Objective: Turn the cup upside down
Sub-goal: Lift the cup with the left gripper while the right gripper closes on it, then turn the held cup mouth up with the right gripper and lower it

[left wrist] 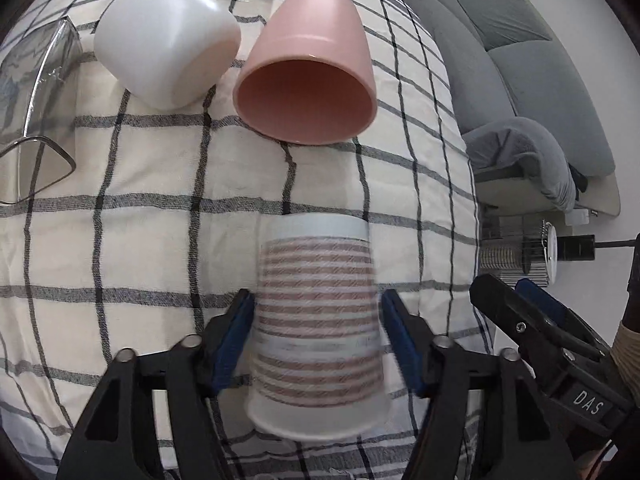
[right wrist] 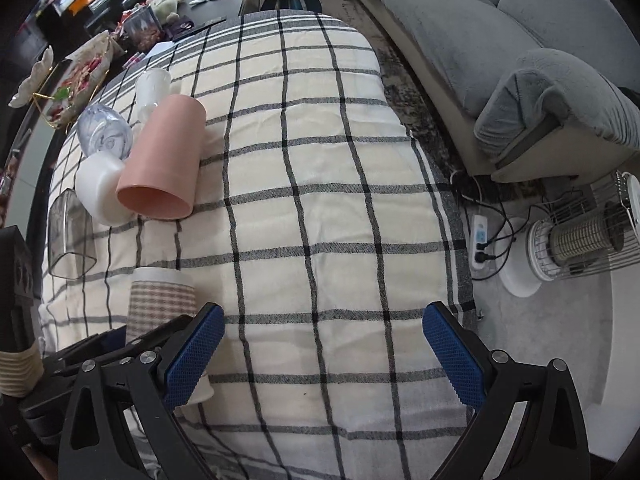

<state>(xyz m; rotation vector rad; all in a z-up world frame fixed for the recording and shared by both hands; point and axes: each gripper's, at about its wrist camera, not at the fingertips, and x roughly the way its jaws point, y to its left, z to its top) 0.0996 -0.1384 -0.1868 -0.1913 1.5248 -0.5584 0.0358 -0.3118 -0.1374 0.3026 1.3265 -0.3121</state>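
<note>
**Striped cup between the left jaws, rim toward the camera**

The left gripper reaches out low over the checked cloth, blue pads on either side of the striped cup. The jaws sit about a cup's width apart; the left pad looks to be against the wall, the right one a sliver off it, and the cup is blurred, so whether the grip is firm cannot be told. The cup's wide rim is nearest the camera and its narrower base points away. In the right wrist view it appears base-up near the surface's near left corner.

The right gripper hangs to the right of it, jaws spread wide with nothing between them, over bare cloth. Its fingers show at the lower right of the left view.

There is room ahead and to the right, as far as the cloth's edge, where the floor drops to a heater and a grey sofa.

Further back, a pink cup lies on its side, mouth open and empty, touching a white cup. Clear glasses stand at the left.
</note>
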